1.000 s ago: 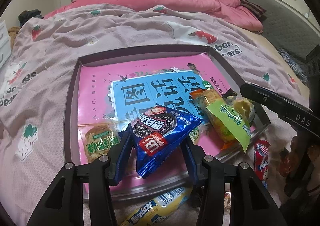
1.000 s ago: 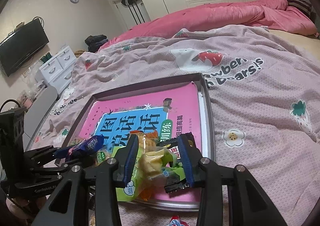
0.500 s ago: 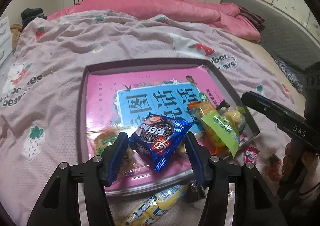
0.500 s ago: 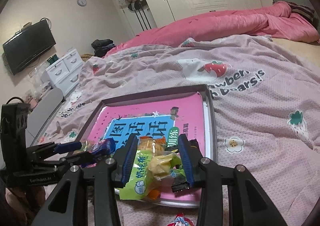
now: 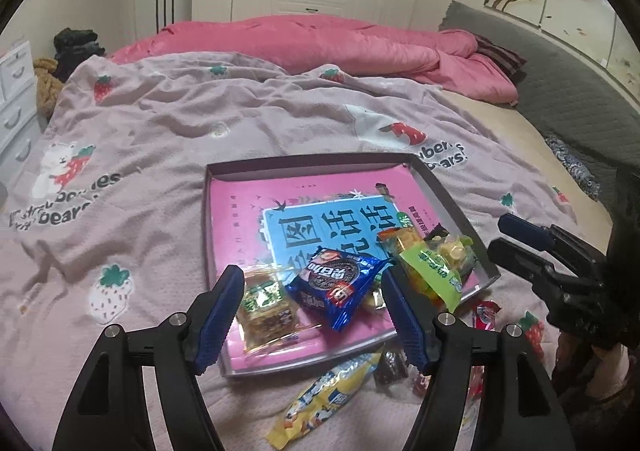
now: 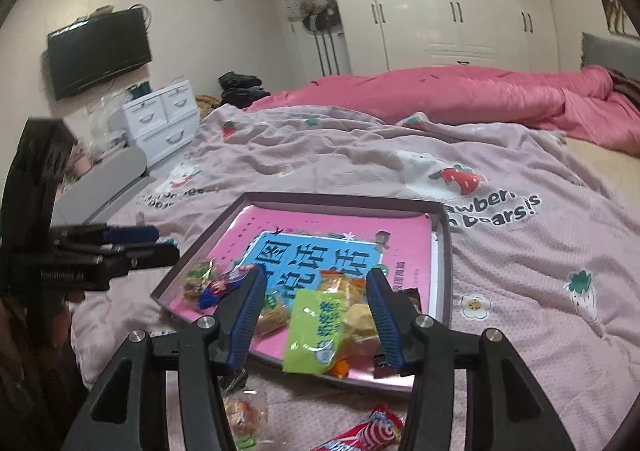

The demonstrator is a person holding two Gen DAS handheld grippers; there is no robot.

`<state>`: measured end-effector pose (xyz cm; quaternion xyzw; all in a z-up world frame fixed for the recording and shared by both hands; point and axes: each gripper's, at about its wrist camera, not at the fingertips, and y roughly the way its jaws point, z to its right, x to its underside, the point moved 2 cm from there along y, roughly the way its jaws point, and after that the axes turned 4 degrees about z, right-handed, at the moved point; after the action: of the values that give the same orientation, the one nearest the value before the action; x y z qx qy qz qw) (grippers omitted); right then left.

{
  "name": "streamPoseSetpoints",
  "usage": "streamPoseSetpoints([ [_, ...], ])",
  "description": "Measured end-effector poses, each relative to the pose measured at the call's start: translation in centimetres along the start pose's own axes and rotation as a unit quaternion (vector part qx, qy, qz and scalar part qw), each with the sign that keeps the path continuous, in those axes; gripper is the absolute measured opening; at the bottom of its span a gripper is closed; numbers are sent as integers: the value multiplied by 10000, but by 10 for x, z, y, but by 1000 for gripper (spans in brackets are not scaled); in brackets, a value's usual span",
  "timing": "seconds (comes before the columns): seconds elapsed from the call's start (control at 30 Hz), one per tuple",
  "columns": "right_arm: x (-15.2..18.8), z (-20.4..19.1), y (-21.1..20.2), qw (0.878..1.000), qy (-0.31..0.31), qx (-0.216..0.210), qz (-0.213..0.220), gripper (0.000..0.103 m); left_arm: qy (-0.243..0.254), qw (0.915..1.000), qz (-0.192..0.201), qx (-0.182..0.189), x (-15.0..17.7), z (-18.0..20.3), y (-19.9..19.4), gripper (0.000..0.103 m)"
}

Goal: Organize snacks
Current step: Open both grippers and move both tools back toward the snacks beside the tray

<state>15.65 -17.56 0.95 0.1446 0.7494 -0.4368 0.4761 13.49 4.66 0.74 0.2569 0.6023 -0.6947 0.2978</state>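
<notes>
My left gripper (image 5: 314, 299) has jaws opening, pads clear of everything. Between them I see the blue cookie pack (image 5: 336, 287), which lies in the tray (image 5: 448, 203) and is not pinched; its print is Chinese with a dark round cookie picture, but I can't read the brand. At 9 o'clock of it lies a clear biscuit pack (image 5: 266, 305) with a green label, also in the tray.

My right gripper (image 6: 316, 303) also has jaws opening, with nothing gripped. The green-label snack bag (image 6: 320, 331) lies between the blue pads at the tray's near edge, its Chinese text too small to read.

The tray floor is a pink book cover (image 5: 248, 219) with a blue panel of big Chinese characters.

Outside the tray, at 6 o'clock in the left wrist view, lies a yellow wafer bar (image 5: 324, 399) with unclear lettering, and at 4 o'clock a red candy wrapper (image 5: 484, 313).

The bedsheet (image 5: 160, 131) print reads "bears!" at 9 o'clock, and the right wrist view shows "awberr" and "bears!" at 2 o'clock. A pink duvet (image 6: 460, 91) lies at 12.
</notes>
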Motion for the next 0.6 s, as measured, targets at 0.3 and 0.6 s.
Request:
streamPoseSetpoints([
  [0.3, 6, -8, -13, 10000, 17, -21, 2, 53, 78, 10000, 46, -9, 2, -1, -16, 73],
  [0.6, 8, -14, -21, 10000, 7, -71, -15, 56, 200, 9996, -187, -13, 16, -3, -19, 73],
])
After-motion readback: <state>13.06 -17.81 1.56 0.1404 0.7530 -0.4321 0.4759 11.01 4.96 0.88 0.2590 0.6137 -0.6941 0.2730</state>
